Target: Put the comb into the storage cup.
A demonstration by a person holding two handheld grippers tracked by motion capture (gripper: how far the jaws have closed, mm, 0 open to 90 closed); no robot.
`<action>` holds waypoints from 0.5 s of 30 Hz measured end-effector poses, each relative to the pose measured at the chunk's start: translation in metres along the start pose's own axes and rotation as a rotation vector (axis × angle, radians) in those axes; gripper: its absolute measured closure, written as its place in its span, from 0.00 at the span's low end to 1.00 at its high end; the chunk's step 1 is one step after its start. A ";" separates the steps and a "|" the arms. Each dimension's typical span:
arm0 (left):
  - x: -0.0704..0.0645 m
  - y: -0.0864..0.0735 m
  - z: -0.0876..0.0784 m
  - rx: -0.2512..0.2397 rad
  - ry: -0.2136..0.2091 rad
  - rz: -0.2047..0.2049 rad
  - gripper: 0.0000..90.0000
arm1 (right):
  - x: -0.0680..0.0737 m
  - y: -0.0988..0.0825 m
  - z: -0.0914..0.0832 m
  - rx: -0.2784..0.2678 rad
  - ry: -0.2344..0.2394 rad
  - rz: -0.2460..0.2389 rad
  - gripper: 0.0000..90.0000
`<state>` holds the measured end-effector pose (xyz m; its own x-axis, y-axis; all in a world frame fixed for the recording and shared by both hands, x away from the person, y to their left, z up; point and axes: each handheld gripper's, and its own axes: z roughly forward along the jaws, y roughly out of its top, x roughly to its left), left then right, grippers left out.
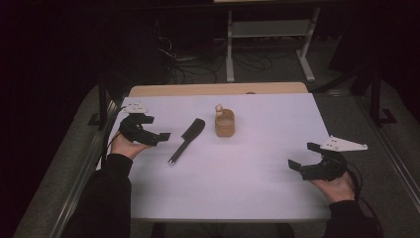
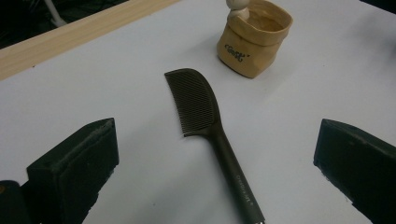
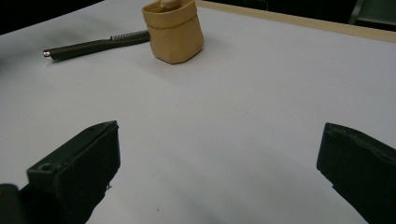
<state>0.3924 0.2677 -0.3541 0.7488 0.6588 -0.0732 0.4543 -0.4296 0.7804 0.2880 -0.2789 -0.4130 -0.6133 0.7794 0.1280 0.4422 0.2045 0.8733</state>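
A dark comb point(image 1: 186, 140) point(image 2: 210, 130) point(image 3: 93, 45) lies flat on the white table top point(image 1: 247, 168), teeth toward the far side, handle toward the near left. Just right of it stands a small tan pouch-shaped cup point(image 1: 224, 123) point(image 2: 253, 38) point(image 3: 174, 32) with a pale object at its rim. My left gripper point(image 1: 156, 128) point(image 2: 215, 163) hovers at the table's left, open, jaws wide apart, pointing at the comb. My right gripper point(image 1: 304, 156) point(image 3: 219, 168) is held near the right front edge, open, with bare table between its jaws.
A wooden strip point(image 1: 218, 89) runs along the table's far edge. Beyond it the dark floor holds cables and a white metal frame point(image 1: 270, 34). Metal rails flank the table on both sides.
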 end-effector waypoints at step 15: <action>-0.006 0.009 0.019 0.047 -0.034 0.021 0.00 | 0.001 0.000 0.001 0.005 0.004 -0.004 0.00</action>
<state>0.4009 0.2479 -0.3585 0.7740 0.6283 -0.0783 0.4597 -0.4726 0.7519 0.2879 -0.2780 -0.4131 -0.6180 0.7759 0.1266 0.4430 0.2106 0.8715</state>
